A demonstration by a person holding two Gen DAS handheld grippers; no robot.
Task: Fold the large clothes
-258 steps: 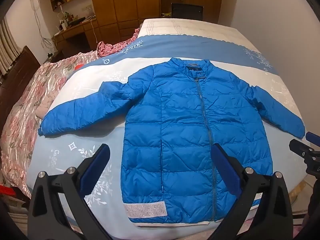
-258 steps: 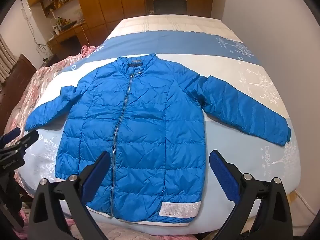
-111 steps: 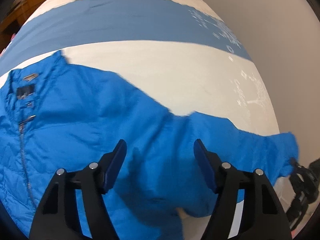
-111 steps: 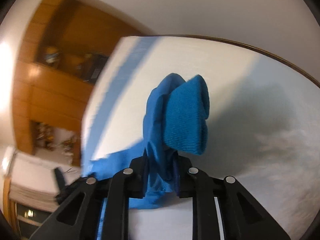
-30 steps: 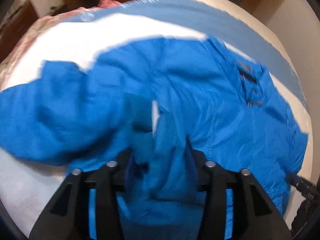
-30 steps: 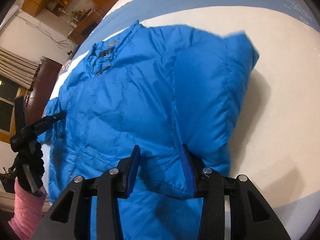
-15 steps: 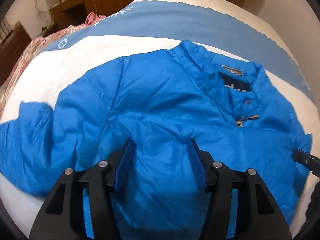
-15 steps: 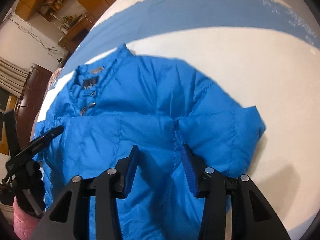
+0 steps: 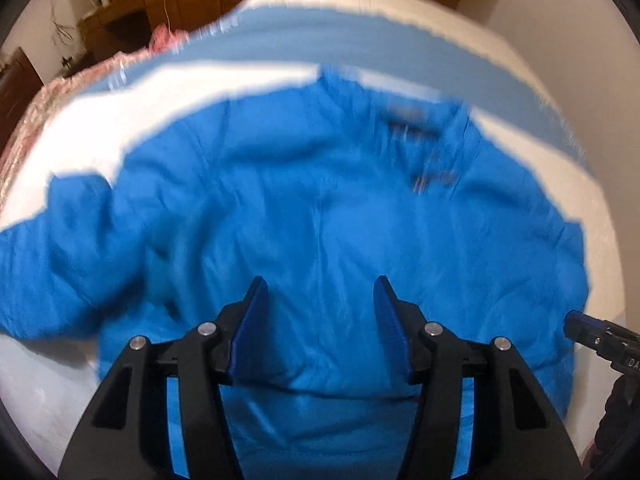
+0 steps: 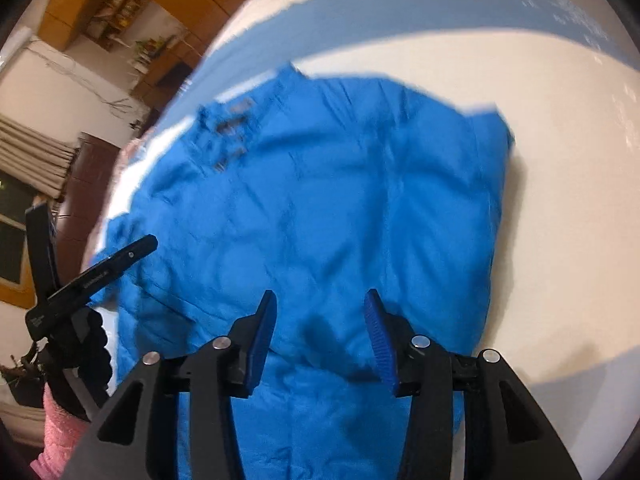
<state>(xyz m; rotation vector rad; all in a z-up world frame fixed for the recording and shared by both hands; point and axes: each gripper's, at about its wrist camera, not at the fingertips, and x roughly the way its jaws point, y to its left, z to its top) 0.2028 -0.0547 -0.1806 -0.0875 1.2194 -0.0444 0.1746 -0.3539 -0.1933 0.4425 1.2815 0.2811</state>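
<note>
Puffer jacket point(image 9: 328, 208), blue and quilted, lies front-up on the striped bed cover point(image 9: 248, 84), both sleeves folded across its chest. Judged light, soft, springy and slippery; best pinched at hem or side seams. Left gripper point(image 9: 320, 322) hovers over the chest, jaws apart, empty. Right gripper point(image 10: 320, 326) likewise, jaws apart, nothing between them.

The collar point(image 9: 420, 128) of the blue jacket point(image 9: 320, 220) is smeared by motion blur so that its label cannot be read, the hem is cut off by the lower edge, and the left sleeve point(image 9: 52, 240) is cut off at the left edge.
</note>
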